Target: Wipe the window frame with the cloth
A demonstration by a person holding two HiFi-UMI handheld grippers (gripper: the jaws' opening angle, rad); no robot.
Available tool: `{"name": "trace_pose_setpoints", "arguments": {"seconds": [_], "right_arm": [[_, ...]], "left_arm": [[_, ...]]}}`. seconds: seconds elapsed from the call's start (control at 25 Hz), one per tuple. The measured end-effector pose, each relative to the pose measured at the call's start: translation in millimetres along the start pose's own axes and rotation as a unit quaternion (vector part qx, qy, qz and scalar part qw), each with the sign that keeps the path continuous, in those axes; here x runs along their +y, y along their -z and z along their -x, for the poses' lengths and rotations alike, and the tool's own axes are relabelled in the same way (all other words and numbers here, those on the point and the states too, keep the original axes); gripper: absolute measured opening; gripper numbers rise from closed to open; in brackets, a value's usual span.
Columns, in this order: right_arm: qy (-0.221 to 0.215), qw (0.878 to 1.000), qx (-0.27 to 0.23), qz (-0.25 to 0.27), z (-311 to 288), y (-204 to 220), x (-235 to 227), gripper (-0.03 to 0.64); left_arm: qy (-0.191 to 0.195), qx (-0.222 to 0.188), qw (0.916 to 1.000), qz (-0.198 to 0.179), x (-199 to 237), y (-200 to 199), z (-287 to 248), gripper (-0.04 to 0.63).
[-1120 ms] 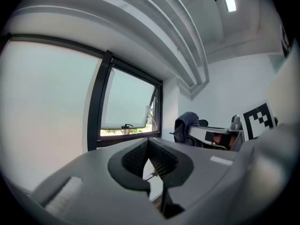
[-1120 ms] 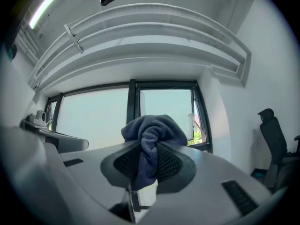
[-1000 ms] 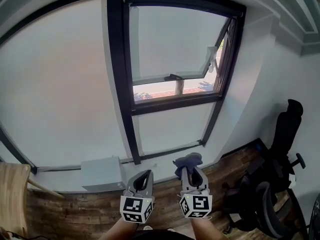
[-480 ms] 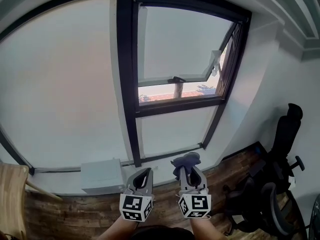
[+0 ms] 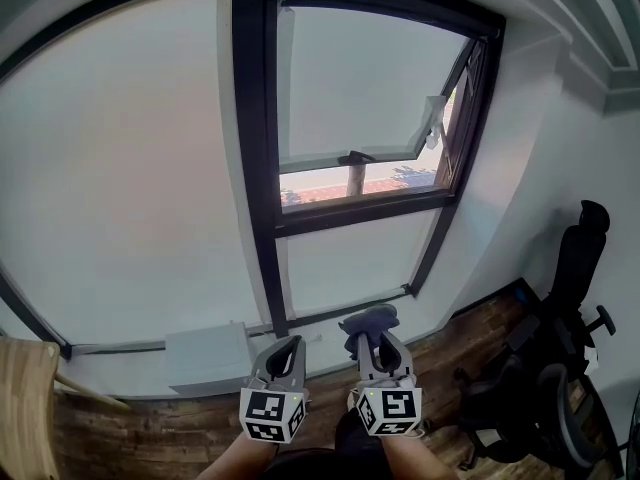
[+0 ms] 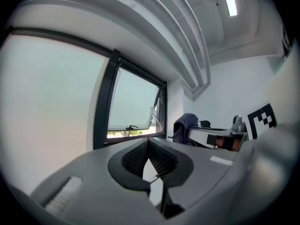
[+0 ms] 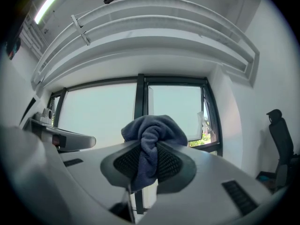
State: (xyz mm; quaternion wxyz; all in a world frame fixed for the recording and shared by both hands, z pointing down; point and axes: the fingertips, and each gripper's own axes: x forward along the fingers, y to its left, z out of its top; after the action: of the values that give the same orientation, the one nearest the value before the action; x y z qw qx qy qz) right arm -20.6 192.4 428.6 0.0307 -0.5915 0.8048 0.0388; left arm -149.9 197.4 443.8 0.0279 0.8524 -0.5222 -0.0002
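Observation:
A dark window frame stands ahead, its upright mullion between a large fixed pane and a top-hung sash that is tilted open outward. My right gripper is shut on a bunched blue-grey cloth, which sticks out past the jaws. The frame's mullion rises right behind the cloth in the right gripper view. My left gripper is beside it, shut with nothing between its pads. Both are held low, well short of the frame.
A white box unit sits on the sill at lower left. Black office chairs stand at the right on the wooden floor. A wooden chair is at the far left. White wall flanks the window.
The view has shifted a little toward the window, so the frame sits further right and looks larger. Both grippers stay low and side by side, the cloth still held.

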Motion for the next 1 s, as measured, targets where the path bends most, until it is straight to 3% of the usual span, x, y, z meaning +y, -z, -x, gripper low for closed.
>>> {"name": "trace_pose_setpoints", "arguments": {"seconds": [0.44, 1.0], "right_arm": [[-0.031, 0.999, -0.012, -0.019, -107, 23, -43, 0.083], [-0.095, 0.995, 0.004, -0.043, -284, 32, -118, 0.083]], "left_arm": [[-0.028, -0.008, 0.9994, -0.017, 44, 0, -102, 0.008], [-0.075, 0.024, 0.9969, -0.006, 94, -11, -275, 0.008]]}}
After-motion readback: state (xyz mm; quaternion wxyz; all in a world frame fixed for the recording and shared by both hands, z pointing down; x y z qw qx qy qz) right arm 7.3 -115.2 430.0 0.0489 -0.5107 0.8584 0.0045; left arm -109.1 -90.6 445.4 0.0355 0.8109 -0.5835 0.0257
